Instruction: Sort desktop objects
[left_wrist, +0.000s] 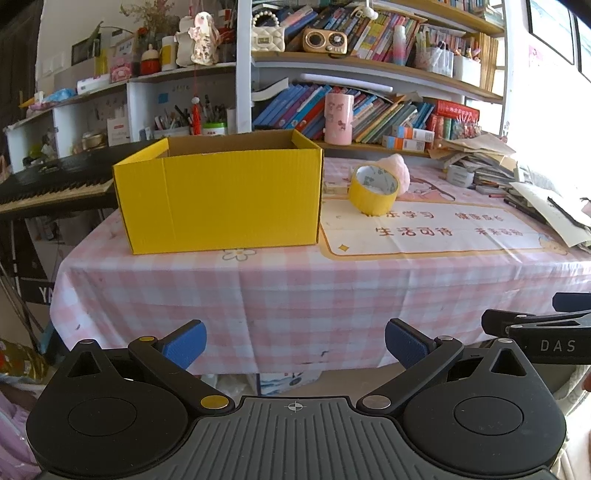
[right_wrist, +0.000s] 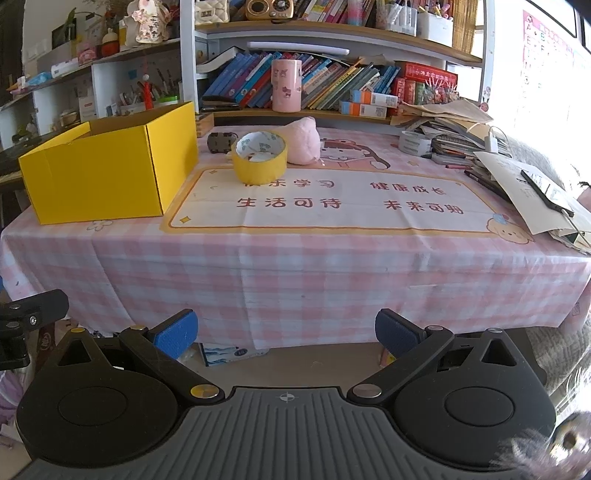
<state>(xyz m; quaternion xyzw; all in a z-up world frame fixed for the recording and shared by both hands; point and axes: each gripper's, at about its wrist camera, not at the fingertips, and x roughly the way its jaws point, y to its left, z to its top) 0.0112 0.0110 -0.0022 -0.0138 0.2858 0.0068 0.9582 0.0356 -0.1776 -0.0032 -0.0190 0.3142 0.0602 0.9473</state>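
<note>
An open yellow cardboard box (left_wrist: 218, 195) (right_wrist: 107, 173) stands on the left of the pink checked tablecloth (left_wrist: 295, 295) (right_wrist: 295, 258). To its right a yellow tape roll (left_wrist: 373, 191) (right_wrist: 259, 158) stands on a printed mat (left_wrist: 436, 229) (right_wrist: 332, 199), with a pink plush toy (left_wrist: 400, 171) (right_wrist: 303, 141) just behind it. A small dark toy car (right_wrist: 220, 142) sits by the box's far corner. My left gripper (left_wrist: 294, 343) and right gripper (right_wrist: 286, 332) both hang open and hold nothing, in front of the table's near edge.
Piled papers and pens (right_wrist: 517, 173) (left_wrist: 535, 195) crowd the table's right side, along with a grey tape roll (right_wrist: 415, 142) (left_wrist: 460, 175). A pink cup (right_wrist: 286, 85) and rows of books (right_wrist: 351, 81) fill the shelf behind. A keyboard (left_wrist: 48, 188) stands left of the table.
</note>
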